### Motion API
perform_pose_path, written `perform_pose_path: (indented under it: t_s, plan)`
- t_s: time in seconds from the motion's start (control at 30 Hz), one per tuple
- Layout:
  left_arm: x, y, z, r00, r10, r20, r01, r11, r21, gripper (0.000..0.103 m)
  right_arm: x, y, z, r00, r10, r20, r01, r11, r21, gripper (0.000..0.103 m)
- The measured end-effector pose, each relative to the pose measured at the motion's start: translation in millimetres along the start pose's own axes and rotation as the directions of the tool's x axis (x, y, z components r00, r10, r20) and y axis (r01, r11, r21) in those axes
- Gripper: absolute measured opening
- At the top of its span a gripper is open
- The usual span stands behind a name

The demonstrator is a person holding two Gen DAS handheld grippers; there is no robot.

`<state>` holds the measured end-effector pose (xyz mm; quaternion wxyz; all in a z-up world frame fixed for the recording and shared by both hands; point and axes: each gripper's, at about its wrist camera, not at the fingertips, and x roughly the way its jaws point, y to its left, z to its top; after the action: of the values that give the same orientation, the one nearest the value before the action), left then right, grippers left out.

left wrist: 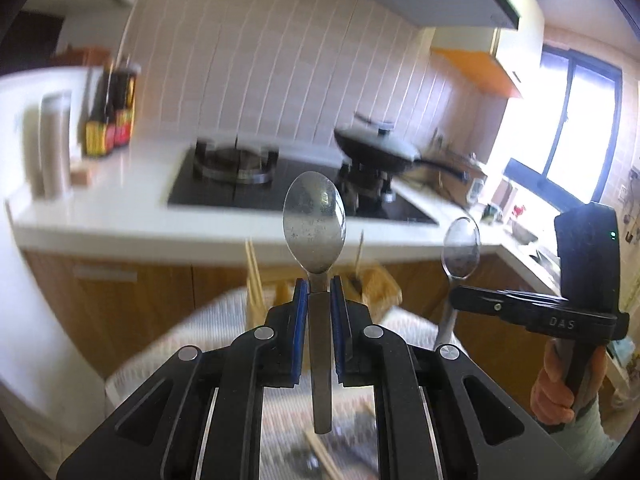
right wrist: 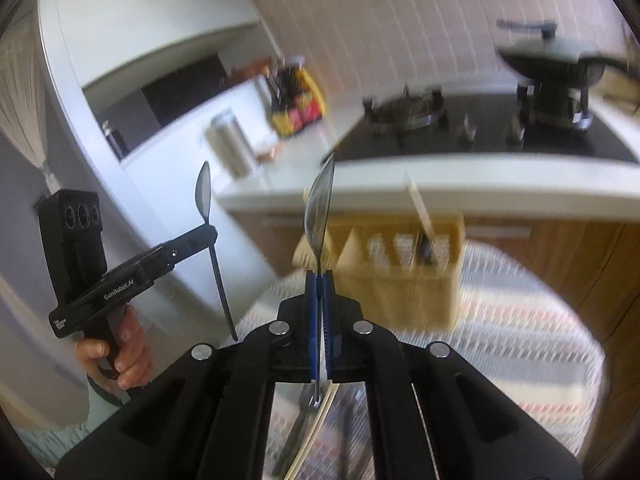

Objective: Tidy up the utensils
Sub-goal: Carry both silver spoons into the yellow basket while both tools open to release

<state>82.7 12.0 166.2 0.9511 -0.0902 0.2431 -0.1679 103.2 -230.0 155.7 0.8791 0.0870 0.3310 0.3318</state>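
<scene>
2 spoons held, 1 per gripper.
Left gripper (left wrist: 319, 296) fingers clamp a spoon (left wrist: 314, 226) handle; right gripper (right wrist: 319, 280) fingers pinch another spoon (right wrist: 320, 208), above a blurred, probably wooden rack (right wrist: 400, 264).

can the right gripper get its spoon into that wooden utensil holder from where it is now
Probably yes. The right gripper grips its spoon bowl-up, and the wooden utensil holder stands ahead with open compartments. Nothing lies between them, though the spoon likely needs tipping over first.
</scene>
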Motion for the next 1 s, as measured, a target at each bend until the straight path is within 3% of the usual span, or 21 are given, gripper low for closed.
perform_pose_path:
  t_s: [0.27,0.47,0.63,1.0]
  plan:
    - [36.7,-1.5,37.8,0.982,0.038,0.184,-0.047,0.998,0.047,0.009,-2.0,-10.4,41.9,0.969,-0.165,0.182,0.180,0.981,-0.068,0.002]
    - [71.9,9.6,27.8,0.971,0.054,0.235,-0.070,0.996,0.060,0.009,30.9,-27.8,50.2,0.931,-0.281,0.231,0.313,0.943,-0.113,0.002]
    - [98.2,19.0,5.9,0.971,0.075,0.227,-0.095,0.992,0.081,0.009,66.6,-44.1,41.2,0.925,-0.313,0.216,0.348,0.926,-0.147,0.002]
    - [111.9,33.7,-18.3,0.982,0.044,0.183,-0.059,0.995,0.076,0.010,88.8,-62.8,18.9,0.946,-0.295,0.134,0.312,0.941,-0.128,0.002]
